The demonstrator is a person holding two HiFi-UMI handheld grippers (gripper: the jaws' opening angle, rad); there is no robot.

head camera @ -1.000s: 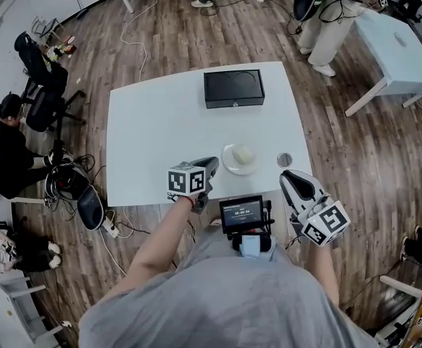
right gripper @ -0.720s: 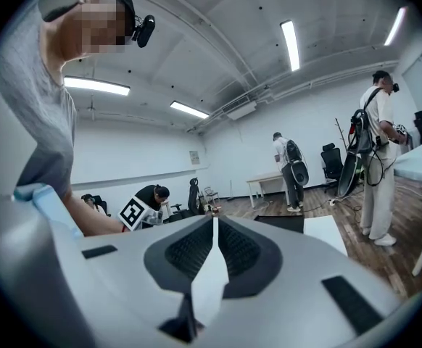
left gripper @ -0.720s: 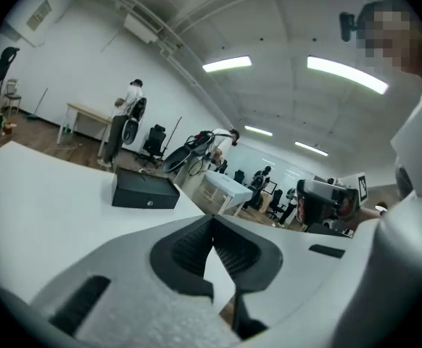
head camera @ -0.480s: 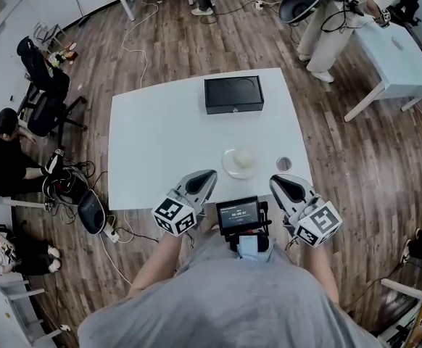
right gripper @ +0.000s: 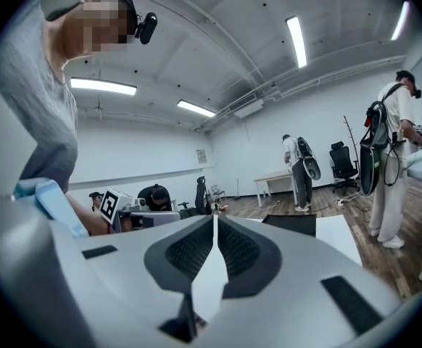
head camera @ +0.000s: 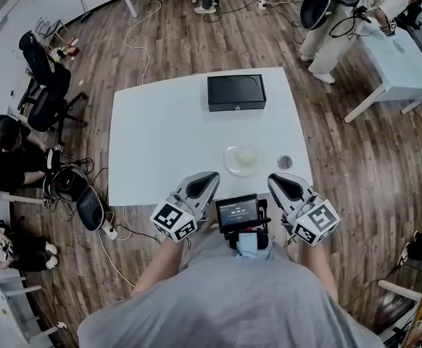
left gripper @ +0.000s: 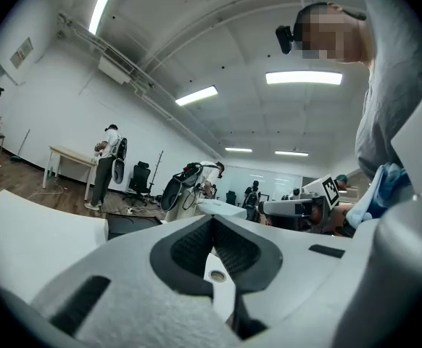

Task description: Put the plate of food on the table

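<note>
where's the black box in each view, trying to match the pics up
Head view: black box upper centre, at the far edge of the white table.
Left gripper view: black box low, just left of the fingers, on the table.
Right gripper view: black box low, just right of the fingers, on the table.
Shared landmark: the white table.

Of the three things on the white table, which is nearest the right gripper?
The small round grey thing, just ahead of the right gripper; the plate of food lies further left, the black box far beyond.
</note>
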